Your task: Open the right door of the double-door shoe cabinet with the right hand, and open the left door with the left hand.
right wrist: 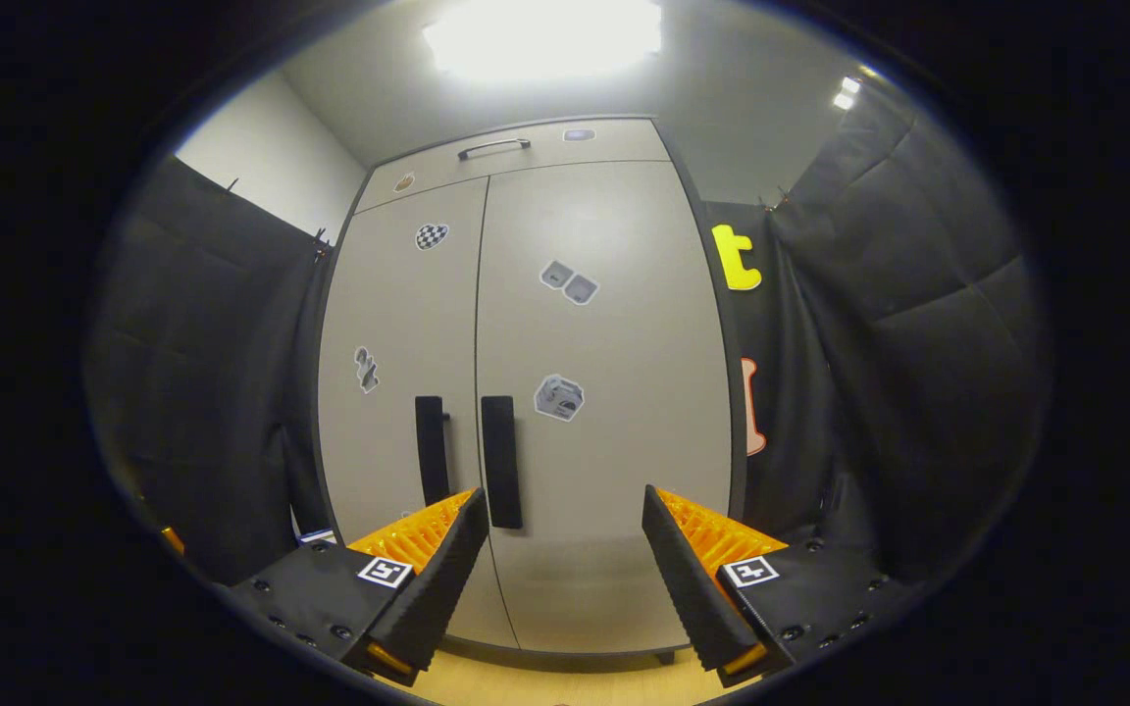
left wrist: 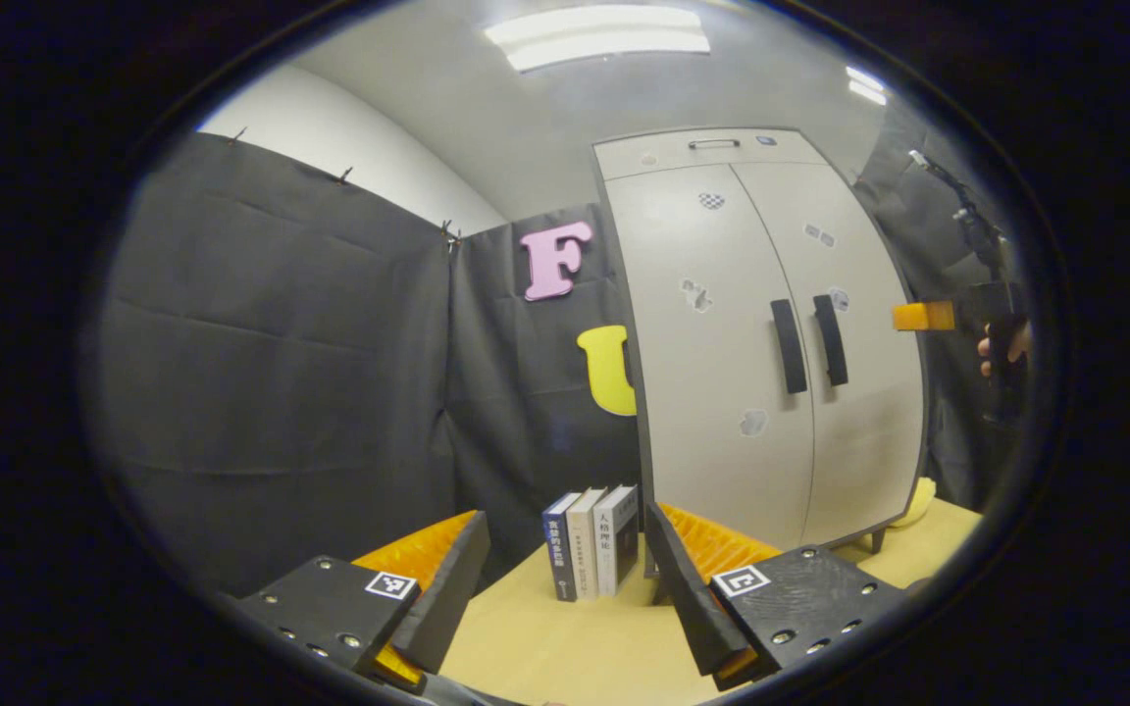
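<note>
In the left gripper view, the left claw point(left wrist: 565, 579) sits at the bottom of the picture with its two fingers spread wide and nothing between them. Just past the fingers, three books point(left wrist: 592, 541) stand upright, side by side, on the pale wooden surface point(left wrist: 565, 647). Behind and to the right of the books rises the shoe cabinet point(left wrist: 771, 343), standing on the same surface on short legs, both doors shut. The left door point(left wrist: 712, 392) and right door point(left wrist: 864, 412) meet at a centre seam, with the left handle point(left wrist: 789, 346) and right handle point(left wrist: 830, 339) hanging as dark vertical bars on either side of it. Small stickers dot the door fronts. Farther right, near the edge, the right claw point(left wrist: 923, 316) shows, held by a hand point(left wrist: 1001, 348), apart from the cabinet.

In the right gripper view, the right claw point(right wrist: 560, 549) is likewise spread open and empty. The cabinet point(right wrist: 526, 392) fills the middle beyond, doors closed, its right handle point(right wrist: 501, 461) just above the gap between the fingers, not touched. A narrow drawer point(right wrist: 516, 152) with a slim bar pull tops the cabinet.
</note>
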{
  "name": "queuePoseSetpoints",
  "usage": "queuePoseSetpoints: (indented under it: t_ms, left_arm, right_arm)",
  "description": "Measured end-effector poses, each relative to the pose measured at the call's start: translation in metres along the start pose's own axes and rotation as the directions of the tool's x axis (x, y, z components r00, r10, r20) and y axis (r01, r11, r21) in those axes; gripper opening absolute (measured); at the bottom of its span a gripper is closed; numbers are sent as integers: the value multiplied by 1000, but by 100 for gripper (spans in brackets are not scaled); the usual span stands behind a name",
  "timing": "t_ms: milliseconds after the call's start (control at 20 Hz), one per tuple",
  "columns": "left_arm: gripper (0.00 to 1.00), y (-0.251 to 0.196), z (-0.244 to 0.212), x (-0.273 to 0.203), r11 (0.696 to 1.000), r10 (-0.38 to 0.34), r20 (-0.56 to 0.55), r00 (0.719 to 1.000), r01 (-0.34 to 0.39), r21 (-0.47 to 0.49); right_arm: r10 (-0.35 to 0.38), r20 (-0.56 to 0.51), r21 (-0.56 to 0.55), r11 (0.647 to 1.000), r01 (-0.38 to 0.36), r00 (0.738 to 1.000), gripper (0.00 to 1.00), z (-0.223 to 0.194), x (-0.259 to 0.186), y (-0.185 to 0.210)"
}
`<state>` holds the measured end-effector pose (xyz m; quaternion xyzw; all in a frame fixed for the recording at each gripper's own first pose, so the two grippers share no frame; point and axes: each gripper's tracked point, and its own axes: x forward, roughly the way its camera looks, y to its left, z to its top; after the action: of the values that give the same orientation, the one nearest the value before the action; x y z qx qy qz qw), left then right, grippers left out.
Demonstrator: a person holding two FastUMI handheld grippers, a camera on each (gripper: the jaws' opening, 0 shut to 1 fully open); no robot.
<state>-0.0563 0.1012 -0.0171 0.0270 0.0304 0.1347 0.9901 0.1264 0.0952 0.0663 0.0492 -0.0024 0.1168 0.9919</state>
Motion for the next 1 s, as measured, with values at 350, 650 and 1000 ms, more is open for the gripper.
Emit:
queuePoseSetpoints:
  t_ms: [350,650,1000]
  left_arm:
    - [93,25,-12,-8,998,56,-30,998,-56,-5]
    - [93,38,-21,-8,994,107,-56,993,-107,-1]
    - [94,57,-27,-9,988,154,-68,986,-154,10]
  right_arm:
    - [25,-28,-3,1000,-25,999,99,4,45,23]
    - [27,-56,-39,999,-29,998,99,-10,82,40]
    - [29,-134,-10,999,-31,991,94,-24,114,57]
